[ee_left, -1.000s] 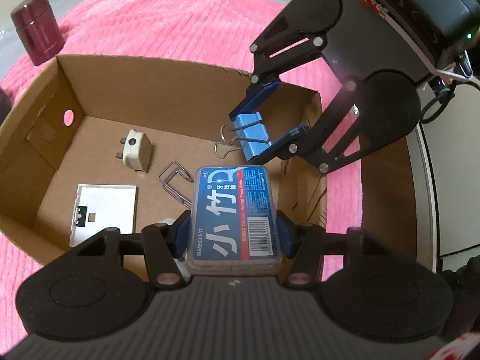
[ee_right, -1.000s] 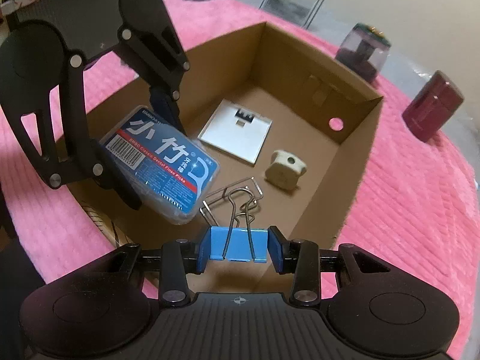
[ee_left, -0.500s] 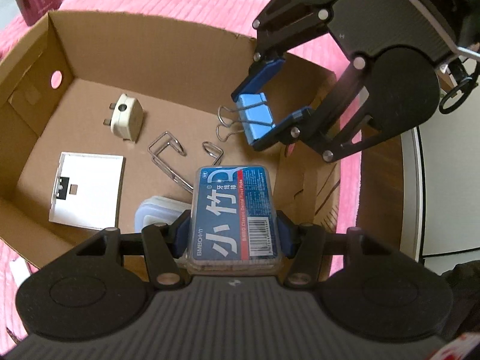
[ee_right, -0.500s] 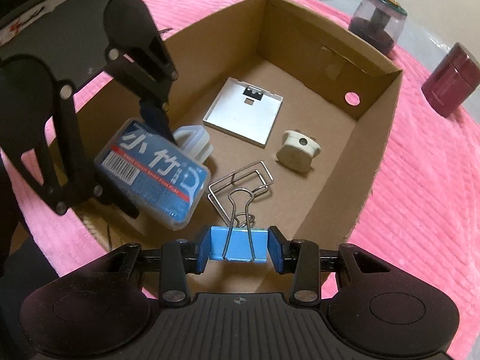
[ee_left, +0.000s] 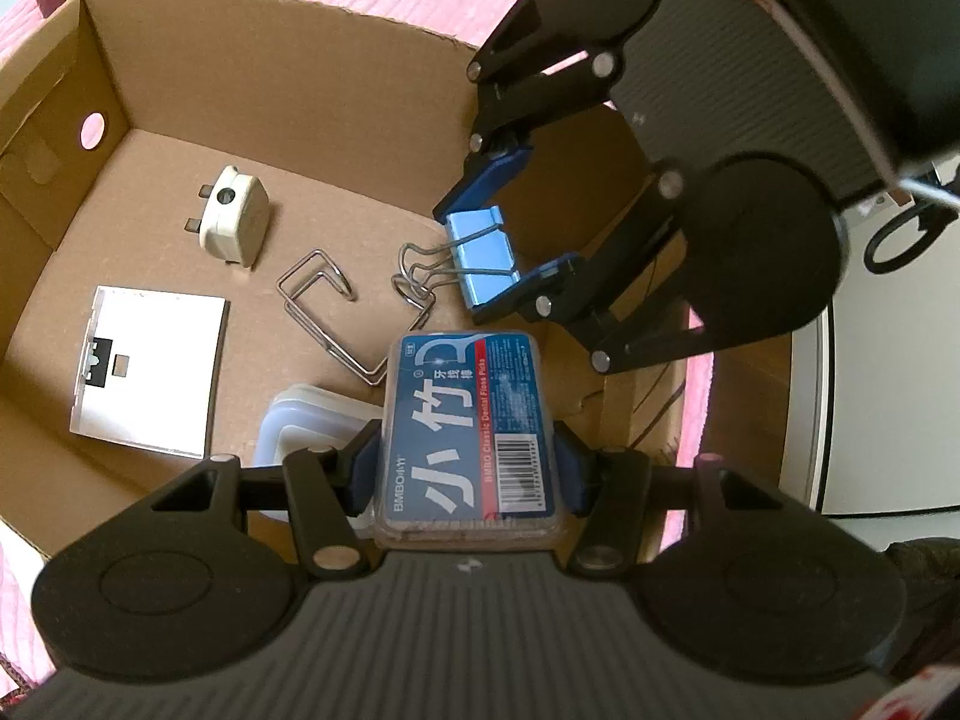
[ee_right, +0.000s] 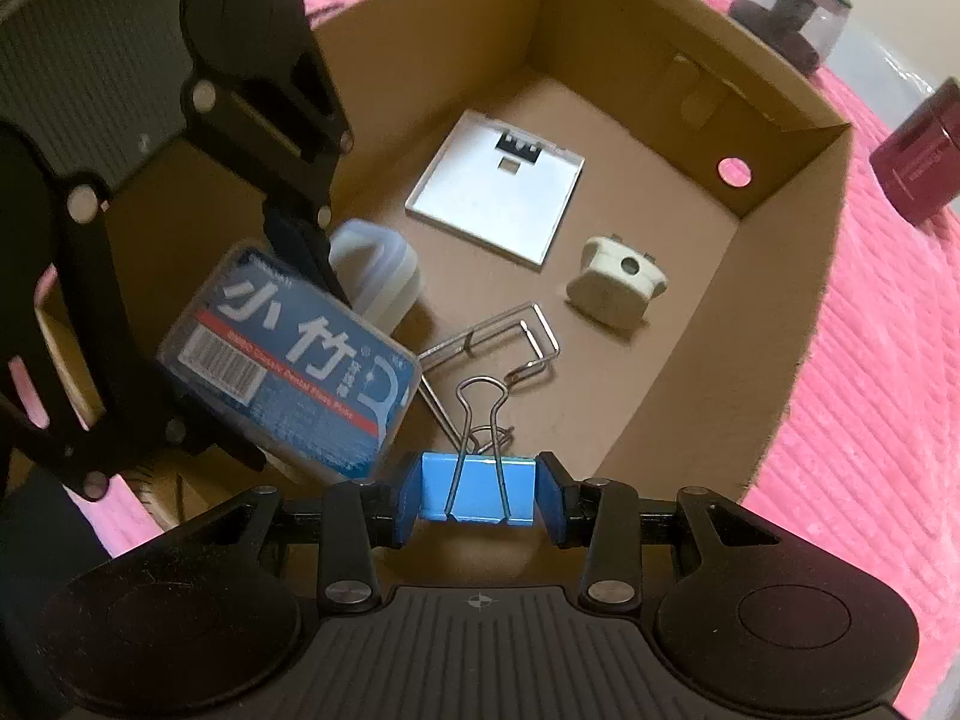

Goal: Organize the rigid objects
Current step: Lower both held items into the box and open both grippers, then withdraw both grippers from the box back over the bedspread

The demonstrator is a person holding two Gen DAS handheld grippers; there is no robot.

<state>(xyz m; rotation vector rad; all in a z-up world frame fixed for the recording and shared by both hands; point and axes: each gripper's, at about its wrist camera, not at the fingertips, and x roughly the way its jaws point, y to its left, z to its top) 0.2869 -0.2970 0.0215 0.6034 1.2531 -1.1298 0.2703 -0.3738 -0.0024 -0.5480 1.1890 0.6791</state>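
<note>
My left gripper [ee_left: 468, 468] is shut on a blue floss pick box [ee_left: 468, 426] and holds it inside the cardboard box [ee_left: 288, 60], above its near right part. The floss box also shows in the right wrist view [ee_right: 288, 354]. My right gripper [ee_right: 477, 492] is shut on a blue binder clip [ee_right: 477, 489], low inside the cardboard box [ee_right: 780, 252]; the clip also shows in the left wrist view [ee_left: 483, 255]. On the box floor lie a white plug adapter [ee_left: 234, 222], a wire clip [ee_left: 336, 312], a flat white plate [ee_left: 150, 366] and a translucent container [ee_left: 306, 426].
The cardboard box sits on a pink cloth [ee_right: 870, 390]. A dark red jar [ee_right: 918, 162] and a clear purple jar [ee_right: 792, 12] stand beyond the box. A black device [ee_left: 840, 18] lies to the right of the box.
Both grippers have moved lower into the cardboard box with their objects still held. The translucent container has come into view under the floss box.
</note>
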